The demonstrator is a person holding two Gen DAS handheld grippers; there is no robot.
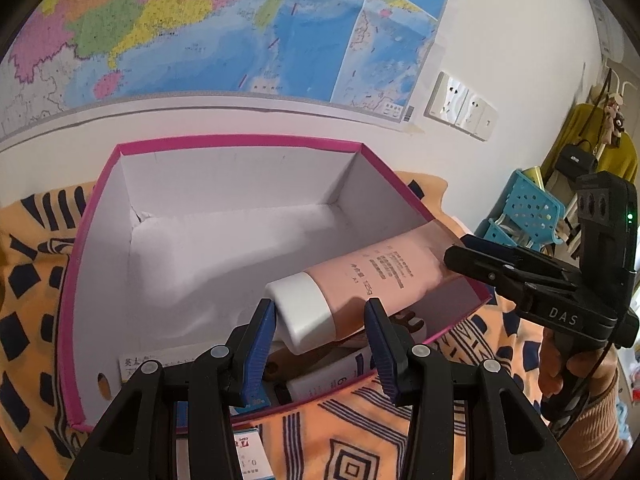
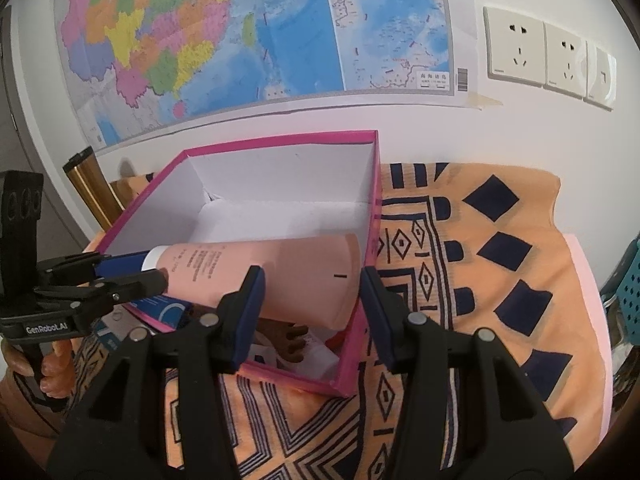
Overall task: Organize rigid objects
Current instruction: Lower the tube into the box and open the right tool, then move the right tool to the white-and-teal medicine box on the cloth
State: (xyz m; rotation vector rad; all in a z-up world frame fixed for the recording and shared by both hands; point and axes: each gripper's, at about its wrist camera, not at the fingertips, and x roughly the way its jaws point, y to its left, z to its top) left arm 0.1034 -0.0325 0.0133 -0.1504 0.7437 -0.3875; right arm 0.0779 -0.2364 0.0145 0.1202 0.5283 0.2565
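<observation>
Your left gripper stood with its blue fingers spread wide, one on each side of the white cap of the pink tube; the left pad sat just beside the cap, and whether it touched could not be told. Nothing was clamped. Your right gripper was likewise wide open, its fingers flanking the flat crimped end of the same tube without pressing it.

The tube lay tilted across the near corner of the pink box, cap end inside over the white interior, tail end resting on the box's right-hand rim beyond your left fingers. Seen from the right wrist, the tube ran from between your fingers away to the left, where the tips of the left gripper met the cap.

Beneath the tube, inside the box, lay a brown comb-like item and several packets, their kind unclear. The box sat on an orange patterned cloth covering the surface. Past the fingers, on the wall, hung a map, with wall sockets to its right
</observation>
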